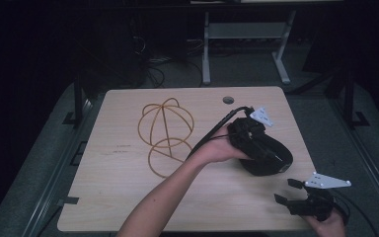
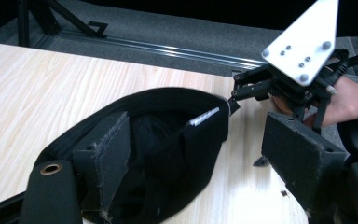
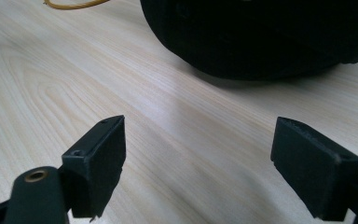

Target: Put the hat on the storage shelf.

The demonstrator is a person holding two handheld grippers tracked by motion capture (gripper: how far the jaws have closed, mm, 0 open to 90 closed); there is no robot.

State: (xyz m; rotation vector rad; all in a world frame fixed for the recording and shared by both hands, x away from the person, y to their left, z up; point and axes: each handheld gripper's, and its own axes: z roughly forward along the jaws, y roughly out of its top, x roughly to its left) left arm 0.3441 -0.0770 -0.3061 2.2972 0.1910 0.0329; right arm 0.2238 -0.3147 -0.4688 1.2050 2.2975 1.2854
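Wooden table (image 1: 128, 197): cap (image 1: 266, 158) at 3 o'clock, its rim straddled by spread left gripper (image 2: 205, 158); right gripper (image 1: 287, 191) is held spread at 5 o'clock.

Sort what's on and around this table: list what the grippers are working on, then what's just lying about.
In play:
- black cap, one jaw of the left gripper inside its opening
- right gripper, open, empty, near the cap
- yellow wire hat frame, probably the cap's stand

Lying about:
- metal stand beyond the wooden table
- cables on the floor
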